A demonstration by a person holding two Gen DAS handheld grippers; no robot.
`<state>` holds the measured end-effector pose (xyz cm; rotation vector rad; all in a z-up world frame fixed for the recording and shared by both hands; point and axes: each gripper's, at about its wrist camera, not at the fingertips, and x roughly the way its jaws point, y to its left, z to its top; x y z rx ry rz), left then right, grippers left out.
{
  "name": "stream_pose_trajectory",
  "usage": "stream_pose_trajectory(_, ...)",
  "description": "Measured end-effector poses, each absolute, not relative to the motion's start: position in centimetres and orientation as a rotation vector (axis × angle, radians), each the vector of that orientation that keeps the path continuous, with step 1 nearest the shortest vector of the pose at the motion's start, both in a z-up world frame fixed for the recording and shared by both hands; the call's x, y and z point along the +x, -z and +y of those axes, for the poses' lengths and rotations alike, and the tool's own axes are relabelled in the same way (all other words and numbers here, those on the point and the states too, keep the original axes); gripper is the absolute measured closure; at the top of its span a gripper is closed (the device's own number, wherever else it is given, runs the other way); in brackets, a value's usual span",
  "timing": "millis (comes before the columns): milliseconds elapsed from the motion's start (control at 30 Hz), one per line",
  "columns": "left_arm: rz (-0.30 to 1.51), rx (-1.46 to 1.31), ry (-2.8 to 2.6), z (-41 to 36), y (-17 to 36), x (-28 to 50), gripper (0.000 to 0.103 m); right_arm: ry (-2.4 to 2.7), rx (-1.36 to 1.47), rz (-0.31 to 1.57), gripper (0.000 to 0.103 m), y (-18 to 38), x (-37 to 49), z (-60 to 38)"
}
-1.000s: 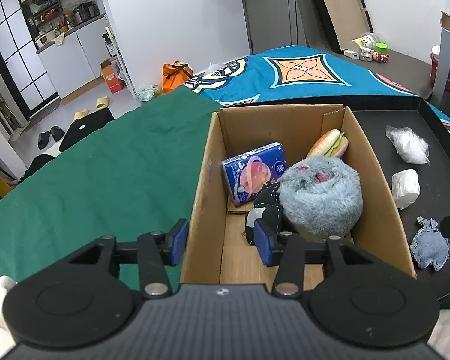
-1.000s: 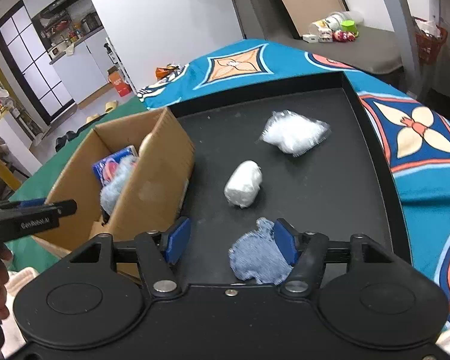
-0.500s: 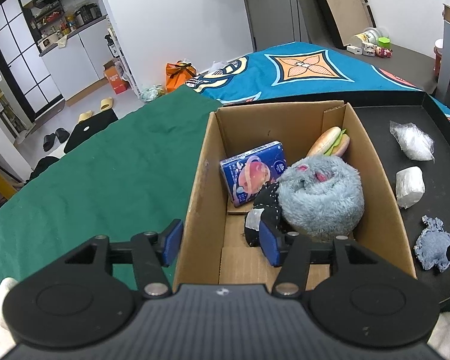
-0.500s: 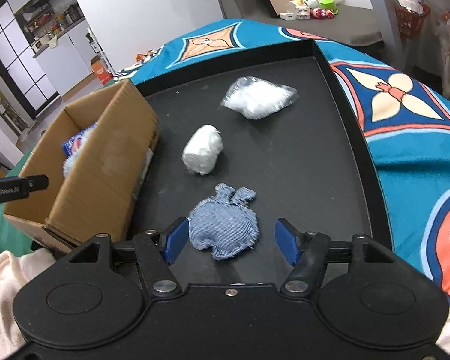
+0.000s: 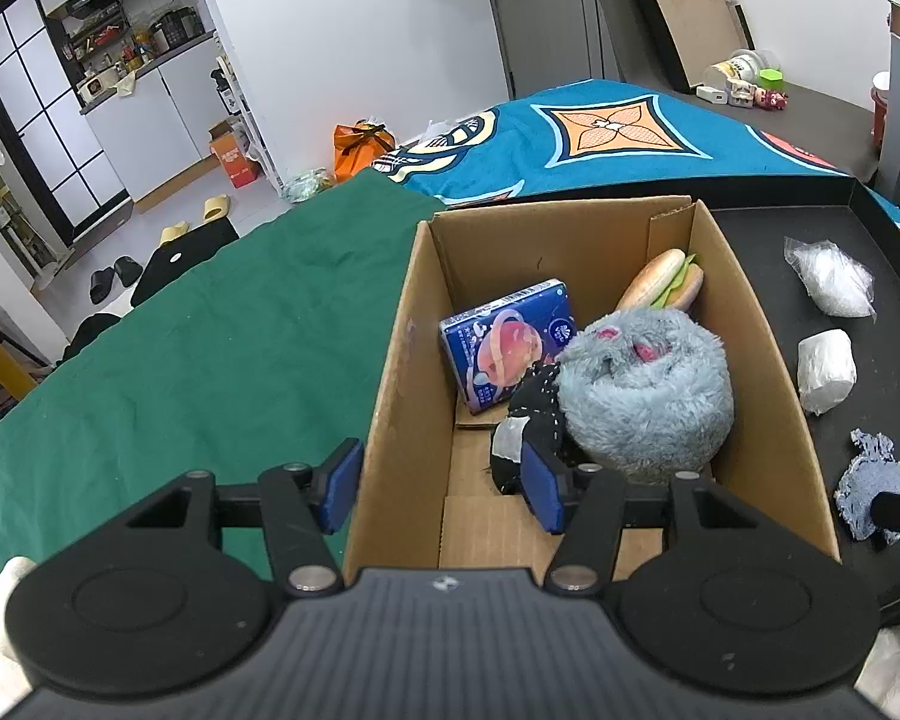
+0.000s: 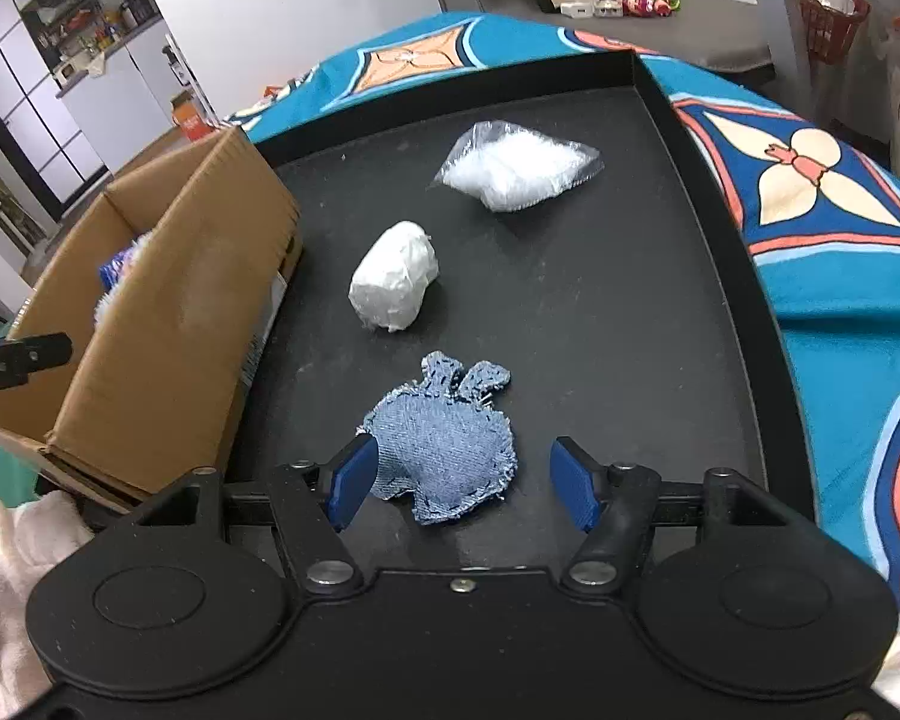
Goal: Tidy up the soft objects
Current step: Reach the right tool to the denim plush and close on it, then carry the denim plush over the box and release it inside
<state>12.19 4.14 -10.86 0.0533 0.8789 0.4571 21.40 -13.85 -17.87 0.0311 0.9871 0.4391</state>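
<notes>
Denim apple (image 6: 444, 450) lies on the black tray (image 6: 660, 312), between the spread jaws of the right gripper (image 6: 459, 483), unpinched. Best to centre it, press low and close gently so the cloth bunches evenly. Left gripper (image 5: 441, 486) straddles the box (image 5: 390, 372) wall, jaws apart, gripping nothing.

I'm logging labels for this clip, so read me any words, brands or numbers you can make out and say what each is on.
"GenRobot.AI": partly cut off at the frame edge, on the left hand-held gripper finger.
Blue tissue pack in the cardboard box: print too small to read.
Label on the box's side: blurred, unreadable.
</notes>
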Motion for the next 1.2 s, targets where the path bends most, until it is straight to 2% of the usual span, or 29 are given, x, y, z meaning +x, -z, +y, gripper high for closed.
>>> stream_pose_trajectory(133, 0.879, 0.057, -0.458, 4.2, 10.9, 12.2, 0.047, -0.433, 0.002, 0.984, 0.04, 18.2, 21.3, -13.2)
stream_pose_trajectory(167, 0.879, 0.058, -0.458, 4.2, 10.9, 12.2, 0.047, -0.433, -0.009, 0.981, 0.043, 18.2, 21.3, -13.1)
stream_pose_trajectory(300, 0.881, 0.062, -0.46, 4.1, 10.9, 12.3, 0.046, -0.451, -0.034, 0.975, 0.066, 18.1, 21.2, -12.7)
stream_pose_trajectory(600, 0.883, 0.065, -0.461, 4.1, 11.0, 12.3, 0.046, -0.447, -0.01, 0.956, 0.083, 16.9, 21.5, -13.5)
stream_pose_trajectory(1200, 0.871, 0.05, -0.466, 4.3, 10.7, 11.9, 0.046, -0.471, 0.034, 0.843, 0.084, 12.1, 22.1, -12.5)
